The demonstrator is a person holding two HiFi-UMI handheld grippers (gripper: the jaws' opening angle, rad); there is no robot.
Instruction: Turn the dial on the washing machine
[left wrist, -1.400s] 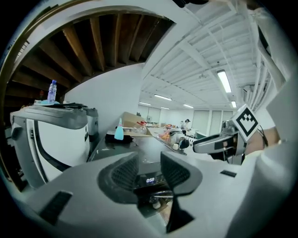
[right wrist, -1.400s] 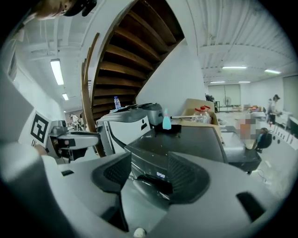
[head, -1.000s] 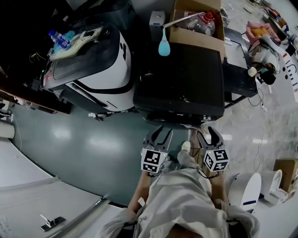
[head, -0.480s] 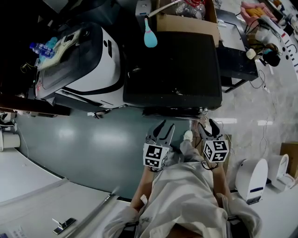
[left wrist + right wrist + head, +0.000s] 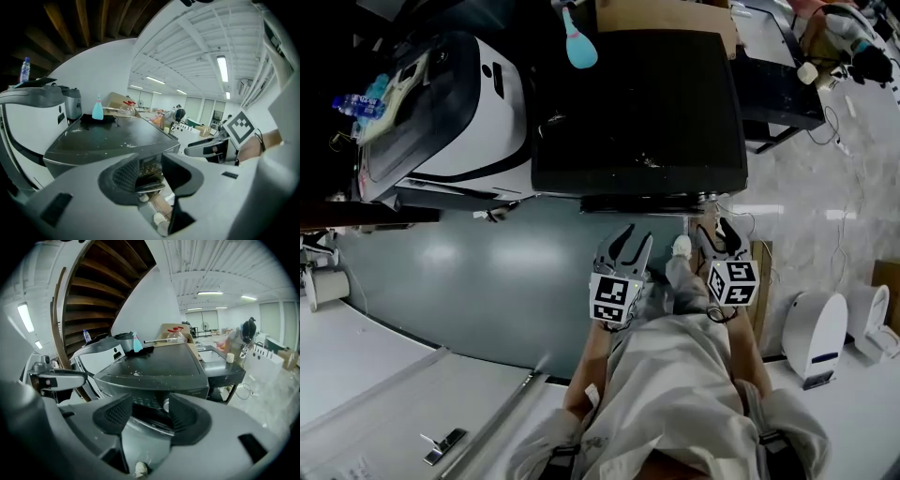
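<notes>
Jaws narrowly apart and empty, the left gripper (image 5: 151, 169) and right gripper (image 5: 150, 409) hang before a black flat-topped washing machine (image 5: 154, 366). Its small round silver dial (image 5: 165, 404) sits on its front, framed in the right jaws' gap, untouched.

Head view: mixed exposure. Dark top of washing machine (image 5: 637, 98) near black, little detail. Deep shadow left of and behind the machine, upper-left corner lost. Teal floor (image 5: 487, 281) in front of the machine evenly lit, with two soft glare patches from overhead lamps. Pale stone floor (image 5: 834, 187) right of the machine bright, with streaked reflections. Strong fisheye bend toward all edges.

Left gripper view: bright. White ceiling strip lights (image 5: 221, 68) above and right of the machine, near clipping. Black vignette at corners. Foreground soft, probably out of focus rather than motion-blurred.

Right gripper view: underside of stairs (image 5: 98, 291) above and left of the machine dim brown. Circular black border. Faint sheen on the machine's top.
</notes>
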